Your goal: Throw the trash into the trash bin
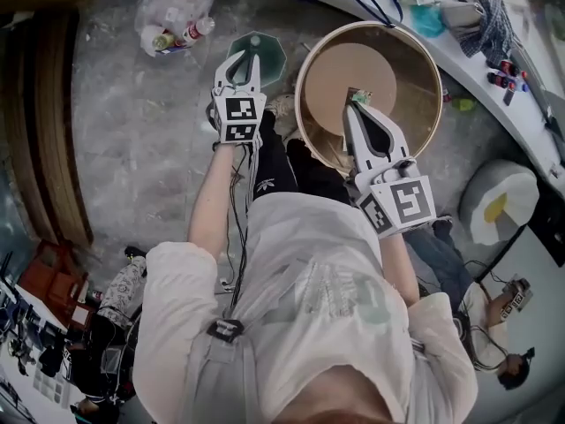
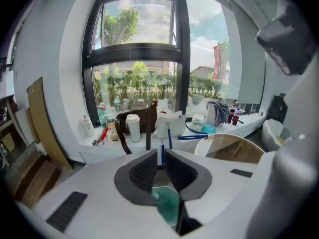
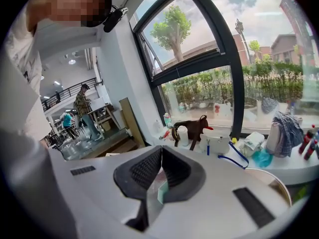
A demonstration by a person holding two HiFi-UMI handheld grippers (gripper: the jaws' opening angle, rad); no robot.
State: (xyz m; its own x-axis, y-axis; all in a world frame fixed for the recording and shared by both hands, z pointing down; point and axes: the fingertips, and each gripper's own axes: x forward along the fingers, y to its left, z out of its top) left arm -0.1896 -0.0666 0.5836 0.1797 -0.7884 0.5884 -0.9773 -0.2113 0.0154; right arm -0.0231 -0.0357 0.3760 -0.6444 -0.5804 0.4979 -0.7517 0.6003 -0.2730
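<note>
The round wooden trash bin (image 1: 424, 51) stands on the floor ahead; its rim also shows in the left gripper view (image 2: 234, 151) and the right gripper view (image 3: 277, 181). My right gripper (image 1: 356, 101) (image 3: 161, 151) hangs over the bin's opening, shut on a thin pale scrap (image 3: 160, 190) whose green-and-white tip (image 1: 358, 94) pokes out. To the left of the bin, my left gripper (image 1: 250, 56) (image 2: 162, 156) is raised with its jaws nearly together on a translucent teal plastic piece (image 1: 272, 56) (image 2: 167, 208).
A clear bag of bottles (image 1: 172, 20) lies on the floor at far left. The curved window counter (image 1: 494, 60) carries bags, a cup (image 2: 133, 127) and bottles. Wooden boards (image 1: 53, 122) lean at left. A white cushion (image 1: 499, 206) and a seated person (image 1: 499, 325) are at right.
</note>
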